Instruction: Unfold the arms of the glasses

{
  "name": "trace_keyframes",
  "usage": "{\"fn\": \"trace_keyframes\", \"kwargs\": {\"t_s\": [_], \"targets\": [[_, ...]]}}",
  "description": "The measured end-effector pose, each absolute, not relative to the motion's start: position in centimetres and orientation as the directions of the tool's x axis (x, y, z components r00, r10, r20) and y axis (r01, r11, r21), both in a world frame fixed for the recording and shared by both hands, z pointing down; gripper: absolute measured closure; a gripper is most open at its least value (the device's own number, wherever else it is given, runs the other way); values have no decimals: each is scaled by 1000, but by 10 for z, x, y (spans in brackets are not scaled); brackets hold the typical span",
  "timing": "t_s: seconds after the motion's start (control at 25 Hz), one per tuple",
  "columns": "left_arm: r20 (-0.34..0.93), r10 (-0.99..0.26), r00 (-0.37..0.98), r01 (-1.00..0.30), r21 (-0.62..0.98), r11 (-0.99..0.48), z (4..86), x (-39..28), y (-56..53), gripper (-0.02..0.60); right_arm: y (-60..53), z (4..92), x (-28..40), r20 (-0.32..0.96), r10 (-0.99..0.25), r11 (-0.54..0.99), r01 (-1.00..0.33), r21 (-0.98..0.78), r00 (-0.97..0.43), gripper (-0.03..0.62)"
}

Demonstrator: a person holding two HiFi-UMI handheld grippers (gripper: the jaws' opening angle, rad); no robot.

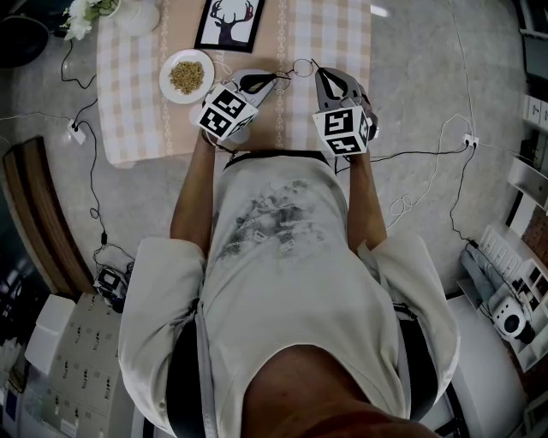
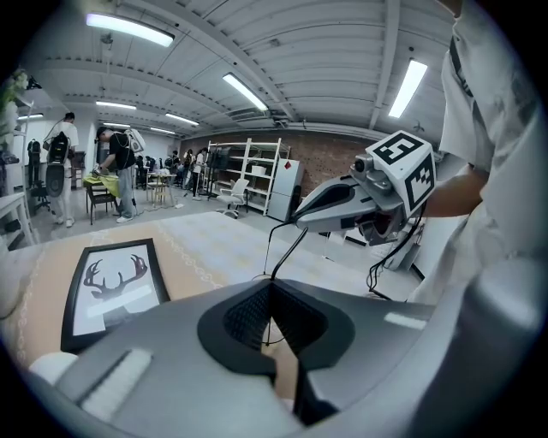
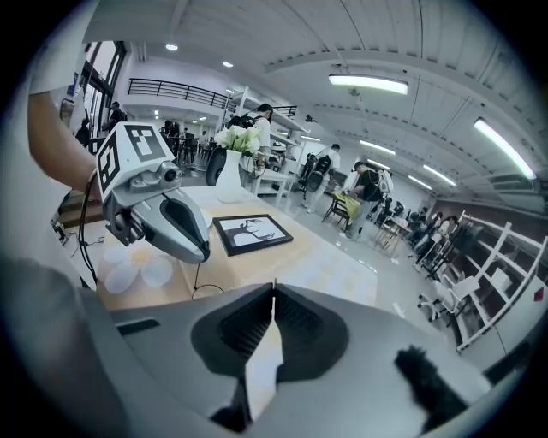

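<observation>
Both sets of jaws are closed on the thin black wire-framed glasses (image 1: 297, 65), which are held between the tips of the grey left gripper (image 1: 274, 79) and the grey right gripper (image 1: 319, 72) at the upper middle of the head view, above the beige checked tablecloth (image 1: 128, 94).

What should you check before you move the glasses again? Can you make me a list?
1. Left gripper shut on the glasses: ok.
2. Right gripper shut on the end of the thin arm: ok, it looks so.
3. Arm runs straight between the two grippers: ok.
4. Arm opened all the way: cannot tell.
5. Plate and picture frame apart from the grippers: ok.
</observation>
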State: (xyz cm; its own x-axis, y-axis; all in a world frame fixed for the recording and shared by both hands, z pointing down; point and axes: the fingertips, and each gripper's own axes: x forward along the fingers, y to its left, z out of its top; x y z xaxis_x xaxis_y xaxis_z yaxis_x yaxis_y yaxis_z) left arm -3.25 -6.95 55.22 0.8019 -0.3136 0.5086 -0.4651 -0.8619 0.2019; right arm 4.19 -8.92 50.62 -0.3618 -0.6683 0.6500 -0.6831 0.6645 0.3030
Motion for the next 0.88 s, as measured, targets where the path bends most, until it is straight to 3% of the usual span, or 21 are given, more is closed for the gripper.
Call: {"fn": "trace_keyframes", "kwargs": {"t_s": [0.88], "targets": [[499,-333,800,-481,200,-854,549,-39,-71,574,-96,507,68,650,-697,598,-745,295,-302,572]]}}
